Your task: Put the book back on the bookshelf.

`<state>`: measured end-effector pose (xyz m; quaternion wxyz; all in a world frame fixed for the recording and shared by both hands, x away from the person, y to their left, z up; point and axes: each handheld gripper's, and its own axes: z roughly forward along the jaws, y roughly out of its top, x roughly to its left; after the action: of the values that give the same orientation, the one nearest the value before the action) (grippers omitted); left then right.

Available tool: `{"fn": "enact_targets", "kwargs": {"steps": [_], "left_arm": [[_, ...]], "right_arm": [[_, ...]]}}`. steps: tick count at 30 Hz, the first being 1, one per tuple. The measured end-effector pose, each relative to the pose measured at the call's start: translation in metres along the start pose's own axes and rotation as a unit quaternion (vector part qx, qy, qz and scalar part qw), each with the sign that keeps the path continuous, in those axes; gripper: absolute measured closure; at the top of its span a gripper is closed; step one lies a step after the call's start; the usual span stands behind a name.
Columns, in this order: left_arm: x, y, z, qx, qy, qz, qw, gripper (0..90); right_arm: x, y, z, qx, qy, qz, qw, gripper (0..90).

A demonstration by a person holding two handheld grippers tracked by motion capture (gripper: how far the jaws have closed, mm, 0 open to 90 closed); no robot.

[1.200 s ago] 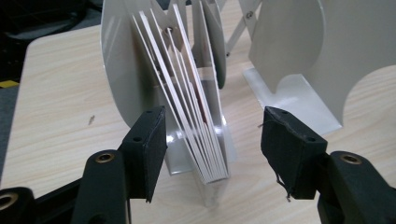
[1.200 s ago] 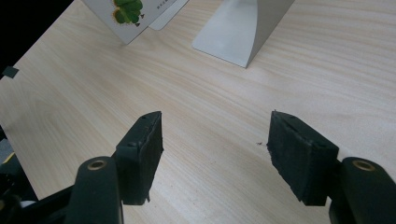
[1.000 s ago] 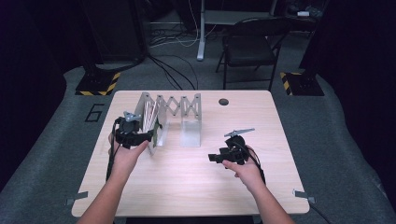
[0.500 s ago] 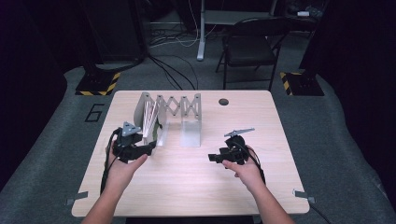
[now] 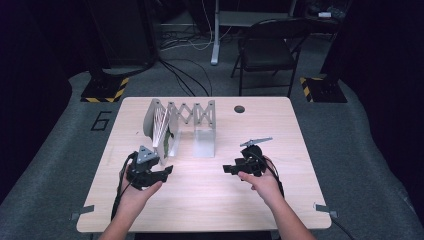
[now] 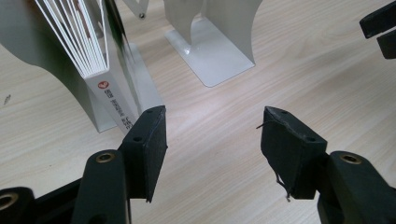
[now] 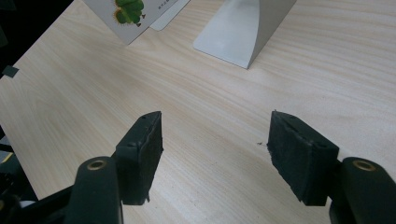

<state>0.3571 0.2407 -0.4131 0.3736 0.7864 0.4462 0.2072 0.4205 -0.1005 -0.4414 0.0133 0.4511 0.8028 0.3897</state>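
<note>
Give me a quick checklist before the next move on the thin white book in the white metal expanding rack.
1. Left gripper jaws open, nothing between: ok.
2. Right gripper jaws open, nothing between: ok.
3. Thin white book stands upright against the left plate of the white metal expanding rack: ok.
4. Bare light wooden table between grippers and rack: ok.
5. Book fully seated on the rack's base: cannot tell.

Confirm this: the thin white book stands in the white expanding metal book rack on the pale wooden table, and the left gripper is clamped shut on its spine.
One thing is wrong: the left gripper is not clamped on the thin white book. The left gripper view shows its jaws open and empty, short of the spine. The book does stand in the white expanding metal book rack on the pale wooden table.
</note>
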Motion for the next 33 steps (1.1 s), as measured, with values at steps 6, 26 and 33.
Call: {"fn": "enact_targets", "kwargs": {"steps": [6,26,33], "left_arm": [[0.000,-0.008,-0.001,-0.007,-0.003,0.005,1.0000,40.9],[-0.002,-0.046,0.013,-0.007,-0.023,0.025,0.9994,40.9],[0.007,-0.061,0.024,0.020,-0.014,0.052,0.9983,40.9]], "right_arm": [[0.000,0.000,0.001,0.002,-0.001,0.002,1.0000,35.3],[-0.001,-0.003,0.004,0.009,-0.003,0.008,0.9999,35.3],[-0.004,-0.005,0.009,0.013,-0.010,0.002,0.9999,35.4]]}}
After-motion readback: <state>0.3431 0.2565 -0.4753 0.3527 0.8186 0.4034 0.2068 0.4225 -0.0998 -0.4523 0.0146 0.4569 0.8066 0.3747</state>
